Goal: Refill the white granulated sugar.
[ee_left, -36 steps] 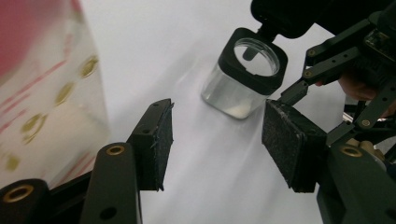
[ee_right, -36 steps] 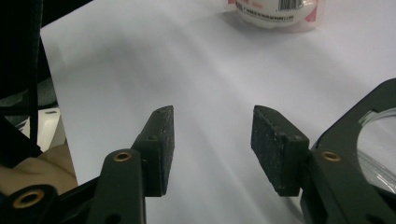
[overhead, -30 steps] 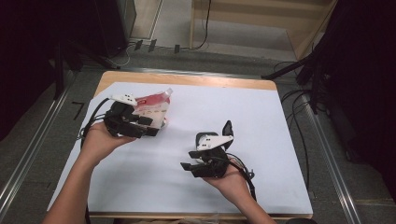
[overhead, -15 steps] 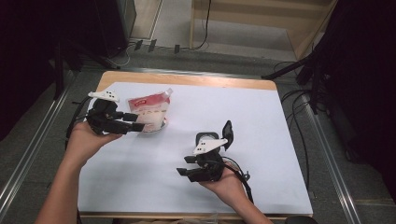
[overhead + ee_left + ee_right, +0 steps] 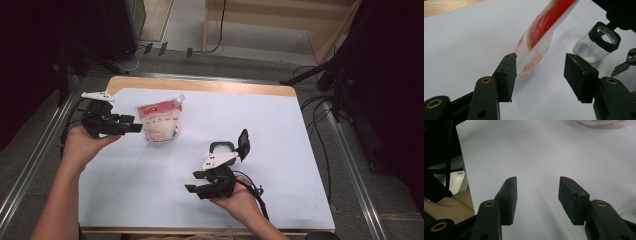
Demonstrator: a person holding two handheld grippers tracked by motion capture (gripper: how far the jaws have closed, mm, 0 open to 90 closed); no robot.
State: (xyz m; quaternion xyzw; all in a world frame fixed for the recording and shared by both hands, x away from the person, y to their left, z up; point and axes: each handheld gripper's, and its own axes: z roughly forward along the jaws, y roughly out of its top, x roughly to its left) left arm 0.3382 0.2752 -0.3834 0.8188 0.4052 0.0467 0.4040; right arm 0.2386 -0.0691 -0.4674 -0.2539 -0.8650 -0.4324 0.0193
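While both my grippers hang with jaws apart, the left gripper (image 5: 131, 128) just beside the pouch (image 5: 159, 121) at upper left, closing on its limp edge could topple it toward the jar (image 5: 223, 149) beside my right gripper (image 5: 194, 182).

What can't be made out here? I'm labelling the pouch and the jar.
- Pouch print: too small in the high view, blurred in the left gripper view; its top is cut off by that view's upper edge.
- Jar lid: cropped by the left gripper view's edge.
- Jar contents: unidentifiable white residue.
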